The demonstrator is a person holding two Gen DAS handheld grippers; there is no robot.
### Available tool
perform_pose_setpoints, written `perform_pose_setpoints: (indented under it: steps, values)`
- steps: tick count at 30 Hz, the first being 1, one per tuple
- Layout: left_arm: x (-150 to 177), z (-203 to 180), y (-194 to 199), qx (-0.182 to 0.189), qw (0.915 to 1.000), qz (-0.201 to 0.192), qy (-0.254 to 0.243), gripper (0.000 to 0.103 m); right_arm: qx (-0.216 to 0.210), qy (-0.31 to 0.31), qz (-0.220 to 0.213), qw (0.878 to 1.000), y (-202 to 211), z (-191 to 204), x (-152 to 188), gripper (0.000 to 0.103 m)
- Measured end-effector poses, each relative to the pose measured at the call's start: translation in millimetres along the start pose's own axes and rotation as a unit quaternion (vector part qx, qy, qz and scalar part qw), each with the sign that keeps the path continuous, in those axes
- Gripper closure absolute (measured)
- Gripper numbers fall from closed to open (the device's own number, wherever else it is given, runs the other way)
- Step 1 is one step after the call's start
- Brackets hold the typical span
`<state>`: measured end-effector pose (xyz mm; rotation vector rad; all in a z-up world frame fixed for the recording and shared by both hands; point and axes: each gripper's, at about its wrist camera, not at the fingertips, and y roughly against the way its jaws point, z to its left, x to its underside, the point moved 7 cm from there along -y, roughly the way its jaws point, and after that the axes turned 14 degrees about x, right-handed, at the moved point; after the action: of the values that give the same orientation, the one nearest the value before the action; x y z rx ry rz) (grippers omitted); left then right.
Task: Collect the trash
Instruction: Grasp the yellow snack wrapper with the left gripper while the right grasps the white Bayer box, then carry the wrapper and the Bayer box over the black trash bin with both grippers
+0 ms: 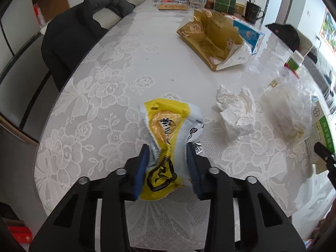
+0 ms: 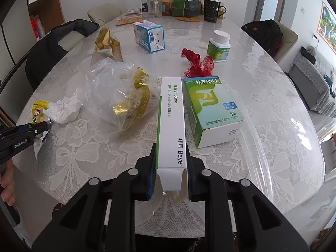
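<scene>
**Both claws gripping trash at the near edge of the table**

Left wrist view: the left gripper [image 1: 167, 163] is clamped on a crumpled yellow-and-white plastic snack wrapper [image 1: 168, 134], its blue pads [image 1: 141, 168] pressing both sides, just above the near edge of the lace-covered white table [image 1: 100, 84]. A crumpled white tissue [image 1: 237, 111] lies just right of the wrapper, and a clear plastic bag with gold foil inside [image 1: 287, 107] sits further right. A torn gold paper bag [image 1: 212, 40] lies toward the far edge.

Right wrist view: the right gripper [image 2: 171, 168] is closed narrowly on the near end of a long white Bayer medicine box [image 2: 171, 124], which points away over the table. A green-and-white medicine carton [image 2: 212, 109] stands just beside it on the right; whether they touch I cannot tell. Red mesh netting [image 2: 196, 63] and a white-capped green pill bottle [image 2: 218, 45] lie beyond
</scene>
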<state>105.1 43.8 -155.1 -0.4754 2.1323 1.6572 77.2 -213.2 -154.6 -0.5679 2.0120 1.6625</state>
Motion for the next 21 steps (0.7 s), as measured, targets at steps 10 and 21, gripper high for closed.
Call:
perform_pose_setpoints:
  steps: [10,21]
  values:
    - [11.1,-3.4,29.3,0.013,0.9995,-0.027,0.005,0.087,-0.011,-0.007,-0.019,1.0,27.0,-7.6,2.1,0.083]
    - [23.8,-18.2,52.6,0.029,0.9985,-0.046,0.008,0.088,-0.014,-0.01,-0.04,0.999,60.7,-21.8,14.5,0.083]
